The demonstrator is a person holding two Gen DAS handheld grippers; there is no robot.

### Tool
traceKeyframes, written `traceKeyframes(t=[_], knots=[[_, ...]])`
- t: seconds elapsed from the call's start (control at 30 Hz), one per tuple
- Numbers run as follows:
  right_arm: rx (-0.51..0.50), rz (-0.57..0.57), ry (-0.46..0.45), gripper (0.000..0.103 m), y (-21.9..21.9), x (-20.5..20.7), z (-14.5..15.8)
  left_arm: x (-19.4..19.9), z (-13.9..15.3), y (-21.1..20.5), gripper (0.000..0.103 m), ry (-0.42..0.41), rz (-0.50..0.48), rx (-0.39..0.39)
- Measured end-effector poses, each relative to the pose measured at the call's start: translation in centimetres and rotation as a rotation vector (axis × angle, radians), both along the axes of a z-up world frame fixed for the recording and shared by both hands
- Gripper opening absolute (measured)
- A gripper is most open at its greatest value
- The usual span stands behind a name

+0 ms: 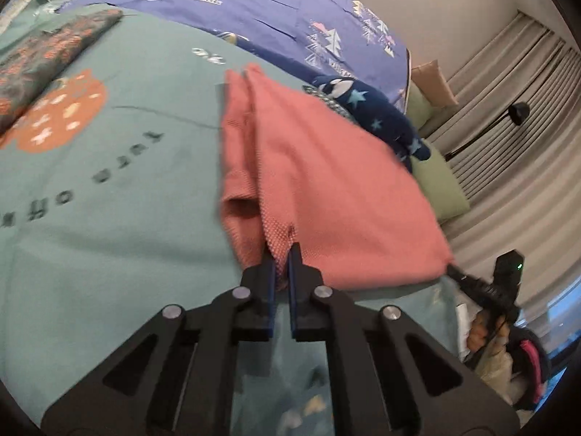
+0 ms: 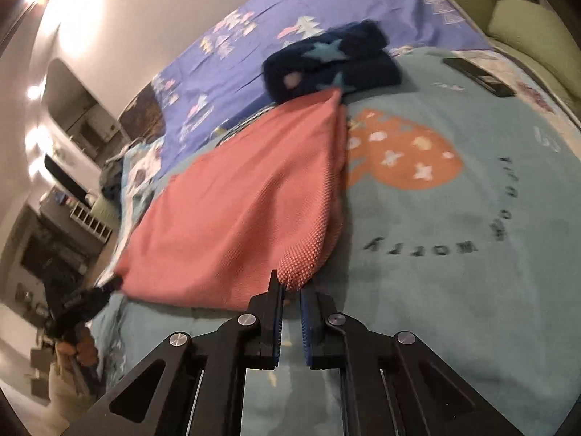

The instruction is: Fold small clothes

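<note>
Cloth: a coral-pink knit garment [image 1: 326,181] with a fine, dotted waffle texture, roughly rectangular, stretched in the air between the two claws; its far edge droops onto the bed ahead of both.
Left claw: the left gripper [image 1: 281,254], black with blue finger pads, has its jaws drawn narrow and pinches a bunched fold at the cloth's near edge.
Right claw: the right gripper [image 2: 290,287], same black frame and blue ribbed pads, has its jaws narrow around a rounded, doubled corner of the cloth; the pink knit sits between the fingertips.
Claws to each other: seen from the left claw, the right one is off to the right at the cloth's far corner; seen from the right claw, the left one is off to the left.
Surface: a soft teal blanket [image 1: 109,218] lies under and ahead of both claws, printed with dark lettering and an orange mushroom shape [image 2: 406,156] dotted with white.
Beyond the cloth: a folded navy fleece piece [image 2: 326,61] with pale blue stars, fuzzy, just past the pink cloth's far tip.
Further back: a smooth purple sheet [image 1: 272,11] with white tree prints.
Left of the left claw, far: a folded dark floral fabric [image 1: 47,58].
</note>
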State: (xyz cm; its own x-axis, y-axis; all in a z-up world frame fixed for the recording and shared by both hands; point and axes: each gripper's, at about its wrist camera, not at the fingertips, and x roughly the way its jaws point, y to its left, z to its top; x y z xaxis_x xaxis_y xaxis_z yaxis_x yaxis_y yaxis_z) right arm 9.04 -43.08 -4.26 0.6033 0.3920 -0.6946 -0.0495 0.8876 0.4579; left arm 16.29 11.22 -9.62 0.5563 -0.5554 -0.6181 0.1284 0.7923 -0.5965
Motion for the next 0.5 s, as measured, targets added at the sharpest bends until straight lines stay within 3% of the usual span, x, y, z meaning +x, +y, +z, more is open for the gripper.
traceKeyframes(t=[0.07,0.1,0.13,0.17,0.27,0.37,0.43,0.5], knots=[[0.041,-0.022,0.014,0.007,-0.9,0.3,-0.2,-0.7,-0.5,1.4,0.007,0.013,0.016,-0.034],[0.018,-0.050,0.025,0.002,-1.3,0.1,-0.3,-0.9,-0.5,1.8,0.007,0.013,0.031,-0.031],[-0.058,-0.110,0.030,0.002,-2.6,-0.6,-0.3,-1.1,-0.5,2.1,0.007,0.010,0.050,-0.021],[-0.069,-0.139,0.031,0.004,-3.4,-1.1,-0.3,-1.4,-0.4,2.4,0.005,0.009,0.064,-0.024],[0.081,-0.143,0.052,0.006,-6.1,-3.3,-0.5,-2.6,0.0,2.8,0.005,0.011,0.081,-0.034],[0.138,-0.077,0.043,0.011,-4.6,-4.2,0.0,-3.5,0.3,2.0,0.007,0.018,0.058,-0.042],[0.226,-0.038,0.054,0.021,-2.7,-3.7,-0.2,-4.0,0.5,1.1,0.023,0.044,0.006,-0.063],[0.338,-0.006,0.068,0.032,-1.3,-2.8,-0.8,-4.1,0.5,-0.2,0.059,0.068,-0.036,-0.082]])
